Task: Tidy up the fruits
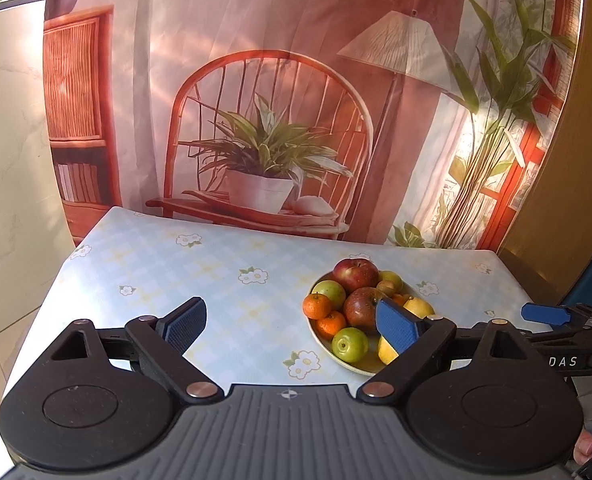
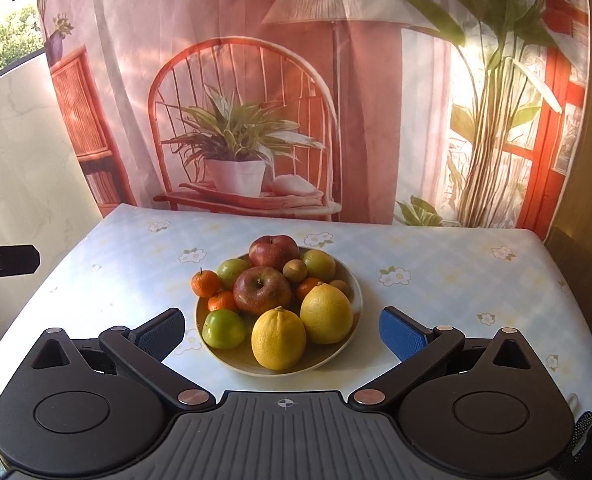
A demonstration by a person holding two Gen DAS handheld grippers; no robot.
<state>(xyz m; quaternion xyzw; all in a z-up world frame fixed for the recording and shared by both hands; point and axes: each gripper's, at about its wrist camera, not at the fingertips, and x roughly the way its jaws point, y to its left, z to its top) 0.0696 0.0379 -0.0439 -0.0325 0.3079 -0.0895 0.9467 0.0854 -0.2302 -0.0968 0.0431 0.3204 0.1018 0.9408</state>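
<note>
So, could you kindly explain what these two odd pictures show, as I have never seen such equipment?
No robot here: a person holds a hand-operated two-finger gripper in each hand, and each carries a wide-angle camera looking along its fingers. One picture comes from the left gripper, the other from the right gripper; the black parts at the bottom are the tools themselves. Both stand open and hold nothing. On the flowered tablecloth sits a plate piled with fruit: two lemons, red apples, green apples and small oranges. The room scene behind is a printed backdrop.
</note>
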